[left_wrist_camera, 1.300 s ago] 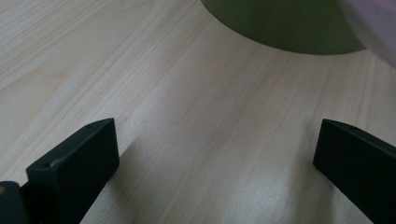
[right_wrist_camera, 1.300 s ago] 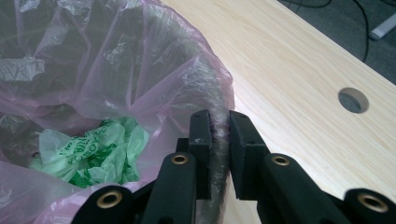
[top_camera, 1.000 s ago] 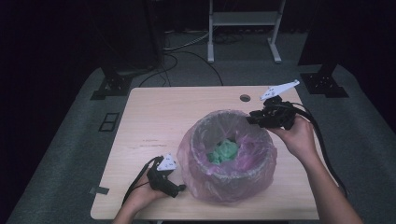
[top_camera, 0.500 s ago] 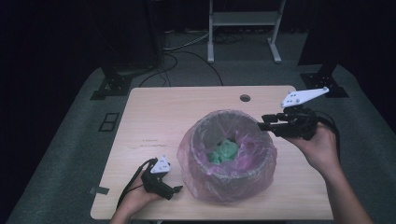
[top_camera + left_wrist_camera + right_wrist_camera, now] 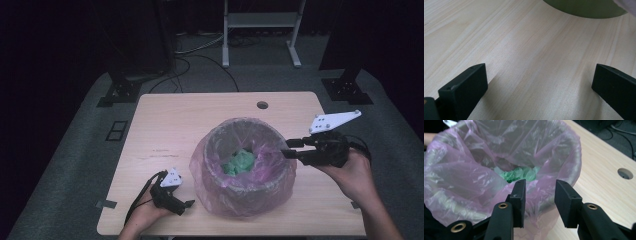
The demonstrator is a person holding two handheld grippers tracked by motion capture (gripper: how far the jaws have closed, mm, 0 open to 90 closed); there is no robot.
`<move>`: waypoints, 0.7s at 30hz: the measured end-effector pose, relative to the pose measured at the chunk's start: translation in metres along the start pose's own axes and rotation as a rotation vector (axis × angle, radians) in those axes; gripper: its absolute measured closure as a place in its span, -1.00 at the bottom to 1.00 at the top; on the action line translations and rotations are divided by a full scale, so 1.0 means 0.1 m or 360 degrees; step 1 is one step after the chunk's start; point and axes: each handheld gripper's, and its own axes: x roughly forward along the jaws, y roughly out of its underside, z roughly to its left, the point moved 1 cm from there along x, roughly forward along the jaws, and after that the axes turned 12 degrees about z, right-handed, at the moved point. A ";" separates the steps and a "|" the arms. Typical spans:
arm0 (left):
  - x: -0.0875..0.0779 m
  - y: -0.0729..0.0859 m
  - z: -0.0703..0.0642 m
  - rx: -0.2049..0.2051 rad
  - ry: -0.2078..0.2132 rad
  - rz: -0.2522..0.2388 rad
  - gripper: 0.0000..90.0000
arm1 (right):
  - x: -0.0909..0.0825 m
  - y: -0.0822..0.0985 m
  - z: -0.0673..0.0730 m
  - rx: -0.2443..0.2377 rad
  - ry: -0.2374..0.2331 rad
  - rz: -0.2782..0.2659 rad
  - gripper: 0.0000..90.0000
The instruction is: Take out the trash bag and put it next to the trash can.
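Pale wood runs under everything here, and starting at the left of the table [image 5: 165, 130] we find the left gripper [image 5: 187, 205] resting low on the boards near the front edge, its jaws spread wide with nothing but bare grain between them; just beside it stands the bin [image 5: 243, 172], a round dark tub near the table's middle, wrapped in a thin pink bag [image 5: 466, 173] whose mouth is folded out over the rim and whose loose skirt hangs crumpled down the sides; at the bottom we see a wad of green scrap [image 5: 239, 162]; further right the right gripper [image 5: 289, 148] hangs level at the rim's right side, its jaws partly parted and just now opening, with no film caught between them, though the fold of bag sits right in front of the tips; here we judge the risk to lie, since the plastic is slack and slippery; a bite that takes too little of it may slip off, a bite too deep may tug the liner from the rim or drag the light bin across the boards; with the left gripper off the bin, nothing steadies it.
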 end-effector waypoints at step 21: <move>0.00 -0.01 0.01 0.0009 0.0006 0.0002 -1.00 | 0.03 -0.14 0.01 -0.0071 -0.0105 -0.0049 1.00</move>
